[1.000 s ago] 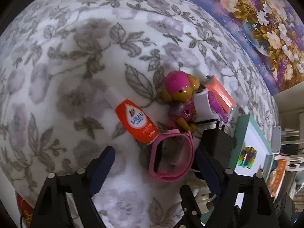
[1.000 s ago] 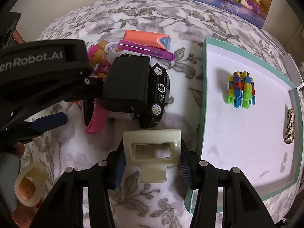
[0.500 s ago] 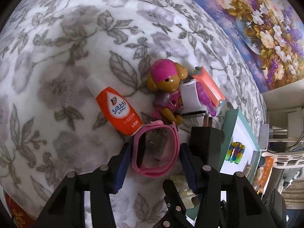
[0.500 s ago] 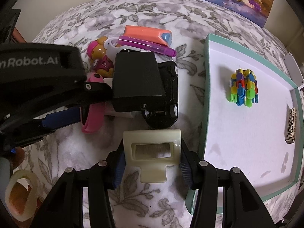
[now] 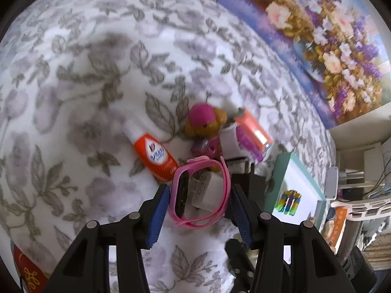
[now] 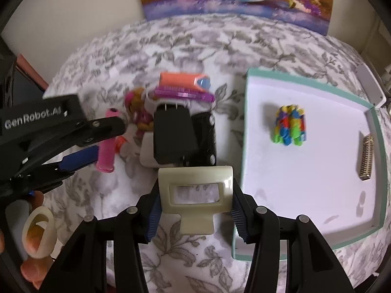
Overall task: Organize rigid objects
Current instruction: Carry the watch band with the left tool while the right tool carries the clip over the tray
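My left gripper (image 5: 199, 202) is shut on a pink watch (image 5: 226, 183), holding its looped band upright above the floral cloth. In the right wrist view the left gripper (image 6: 97, 144) comes in from the left with the watch (image 6: 106, 153). My right gripper (image 6: 195, 210) is shut on a cream plastic frame piece (image 6: 195, 173). A teal-rimmed white tray (image 6: 244, 127) at the right holds a multicoloured block cluster (image 6: 290, 128) and a small metal bar (image 6: 366, 156).
On the cloth lie an orange tube (image 5: 154, 153), a pink-capped puppy toy (image 5: 202, 122), an orange box (image 5: 254, 131), a purple comb (image 6: 185, 95), a black plug adapter (image 6: 171, 136) and a black toy car (image 6: 206, 141). A flower painting (image 5: 330, 48) stands behind. A hand (image 6: 31, 263) is at lower left.
My left gripper closed from open onto the pink watch and raised it off the cloth. My right gripper kept its hold on the cream piece and drew back a little.
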A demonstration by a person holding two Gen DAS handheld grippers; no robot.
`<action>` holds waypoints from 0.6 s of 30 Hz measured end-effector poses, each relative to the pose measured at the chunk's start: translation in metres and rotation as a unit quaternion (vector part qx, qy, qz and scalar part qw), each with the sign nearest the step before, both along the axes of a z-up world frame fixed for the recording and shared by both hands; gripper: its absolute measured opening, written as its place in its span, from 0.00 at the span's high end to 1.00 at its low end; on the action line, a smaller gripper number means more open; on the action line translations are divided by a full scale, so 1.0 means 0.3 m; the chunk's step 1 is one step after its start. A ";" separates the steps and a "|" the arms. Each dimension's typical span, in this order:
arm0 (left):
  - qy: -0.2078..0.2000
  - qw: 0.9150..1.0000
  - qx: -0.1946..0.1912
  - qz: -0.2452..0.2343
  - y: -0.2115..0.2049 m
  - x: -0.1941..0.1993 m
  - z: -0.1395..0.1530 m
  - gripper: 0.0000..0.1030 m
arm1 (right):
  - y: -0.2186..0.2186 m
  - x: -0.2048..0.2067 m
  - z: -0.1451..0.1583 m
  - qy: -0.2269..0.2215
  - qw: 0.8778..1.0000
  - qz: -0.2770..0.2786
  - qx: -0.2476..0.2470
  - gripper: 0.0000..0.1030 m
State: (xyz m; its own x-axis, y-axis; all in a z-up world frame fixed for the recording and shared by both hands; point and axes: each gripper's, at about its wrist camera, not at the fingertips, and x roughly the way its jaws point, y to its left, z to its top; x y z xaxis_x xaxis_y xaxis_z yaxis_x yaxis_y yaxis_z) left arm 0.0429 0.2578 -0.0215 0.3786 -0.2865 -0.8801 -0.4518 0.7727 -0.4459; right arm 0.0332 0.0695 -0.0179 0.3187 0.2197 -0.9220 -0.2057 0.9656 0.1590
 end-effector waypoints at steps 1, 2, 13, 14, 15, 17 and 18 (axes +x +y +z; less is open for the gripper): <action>-0.008 1.000 0.008 0.002 0.003 -0.004 0.021 0.48 | -0.006 -0.002 0.015 -0.007 1.000 -0.004 0.001 0.49; -0.018 1.000 0.019 0.004 0.005 -0.010 0.049 0.48 | -0.022 -0.002 0.035 -0.015 1.000 -0.009 0.003 0.49; -0.067 0.995 0.076 -0.009 -0.063 -0.037 0.176 0.48 | -0.278 0.044 0.090 -0.035 0.992 -0.122 -0.028 0.49; -0.067 0.994 0.081 -0.013 -0.077 -0.036 0.177 0.48 | -0.319 0.055 0.079 -0.025 0.990 -0.140 -0.027 0.49; -0.067 0.994 0.084 -0.019 -0.093 -0.034 0.179 0.48 | -0.355 0.064 0.070 -0.016 0.987 -0.155 -0.025 0.49; -0.069 0.993 0.091 -0.035 -0.137 -0.035 0.183 0.48 | -0.432 0.072 0.053 -0.002 0.982 -0.185 -0.022 0.49; -0.070 0.992 0.095 -0.043 -0.157 -0.036 0.187 0.48 | -0.477 0.077 0.039 0.007 0.979 -0.203 -0.025 0.49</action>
